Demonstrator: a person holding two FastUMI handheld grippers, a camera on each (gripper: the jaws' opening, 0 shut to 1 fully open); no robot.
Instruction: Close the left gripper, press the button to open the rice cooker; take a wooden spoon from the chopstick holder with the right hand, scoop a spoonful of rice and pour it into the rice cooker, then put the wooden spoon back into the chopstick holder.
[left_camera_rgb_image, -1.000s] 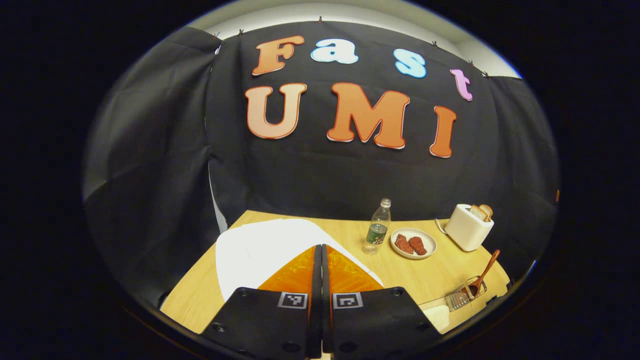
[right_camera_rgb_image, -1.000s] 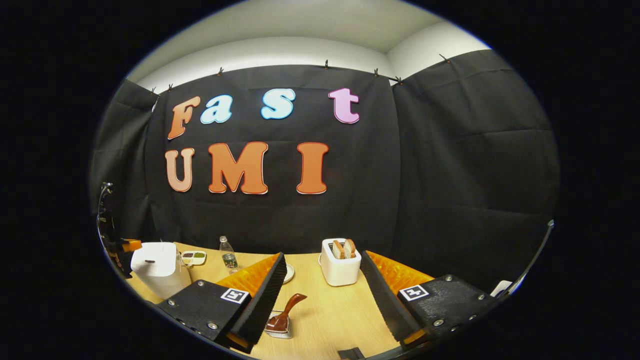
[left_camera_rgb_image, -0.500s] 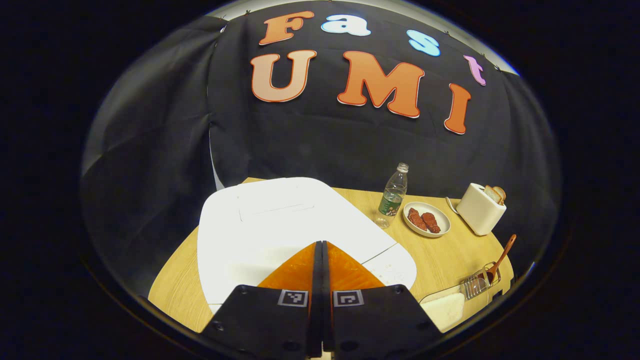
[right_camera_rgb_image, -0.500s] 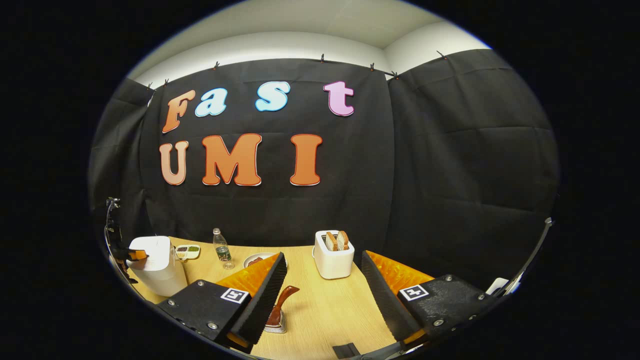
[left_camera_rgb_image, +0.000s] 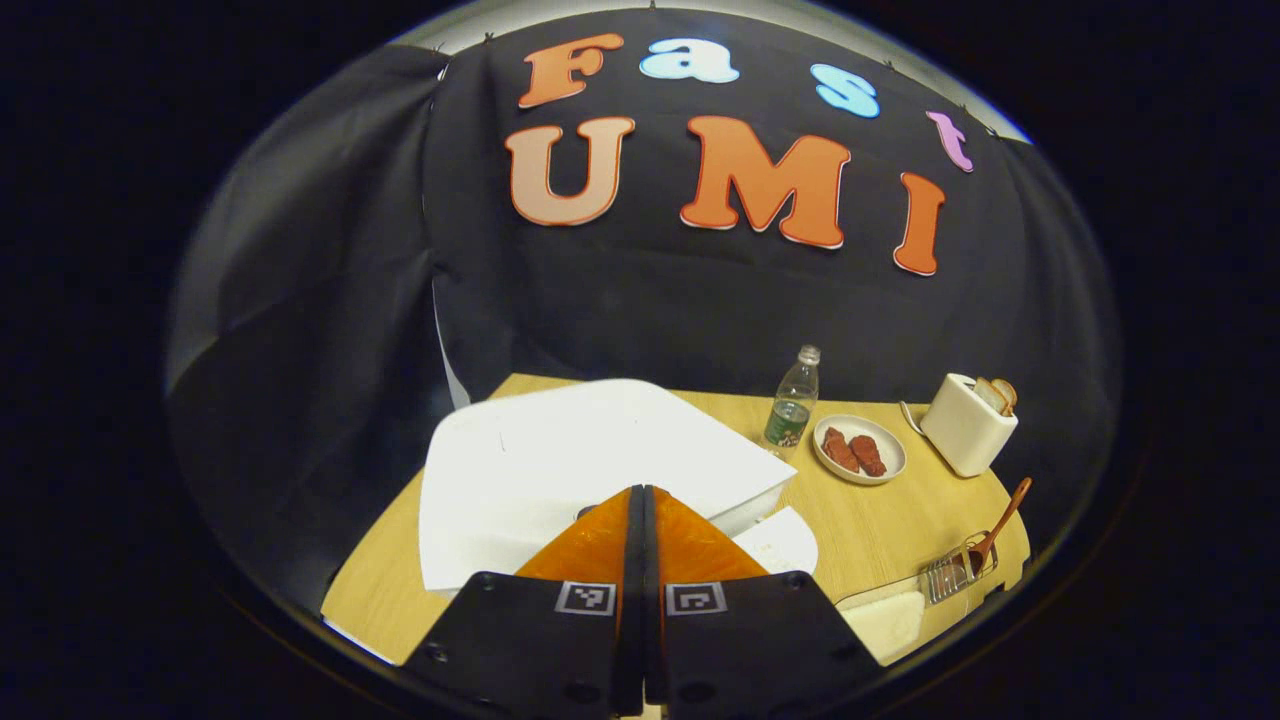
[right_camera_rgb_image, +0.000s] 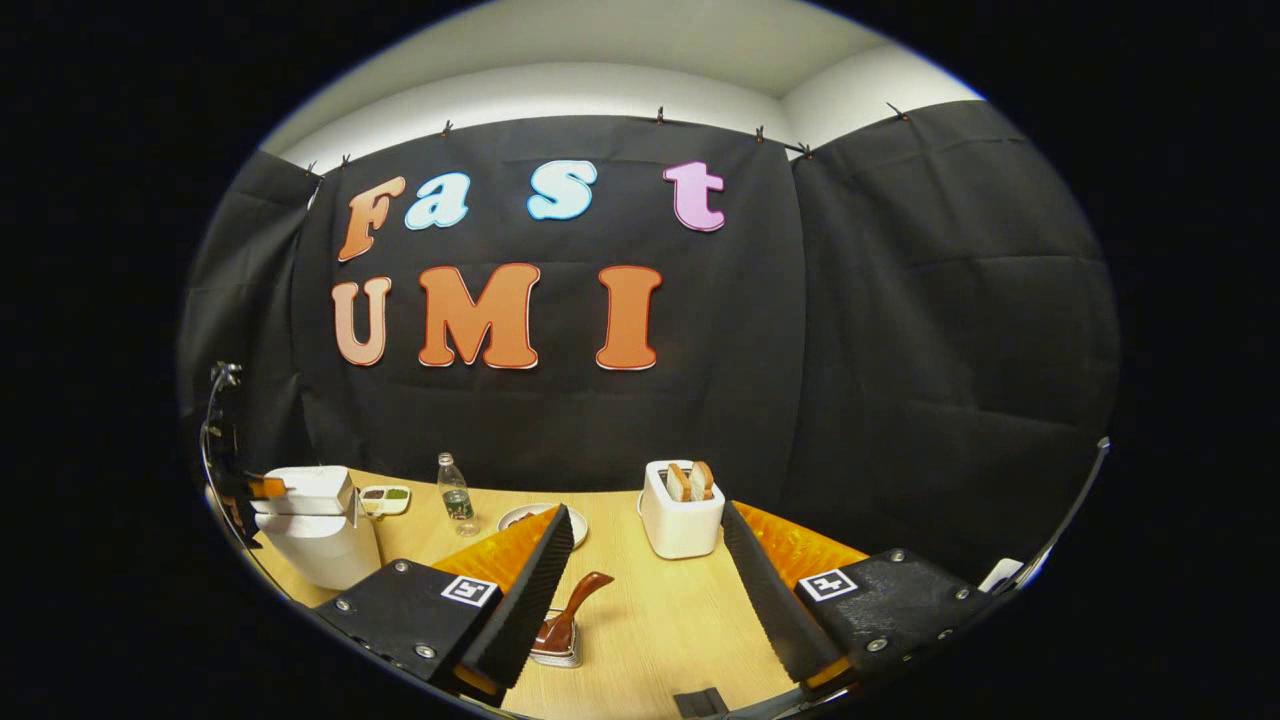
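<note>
The left tool (left_camera_rgb_image: 642, 500) is clenched empty over the rice cooker (left_camera_rgb_image: 590, 465), its lid cracked open; the right tool (right_camera_rgb_image: 645, 560), released, could be knocked against the wooden spoon (right_camera_rgb_image: 568, 612), tipping the chopstick holder (right_camera_rgb_image: 556, 652)

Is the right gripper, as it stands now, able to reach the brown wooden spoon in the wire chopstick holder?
Probably yes. The right gripper is open, and the brown wooden spoon stands upright in the wire chopstick holder just ahead, beside its left finger; nothing lies between them on the wooden table.
</note>
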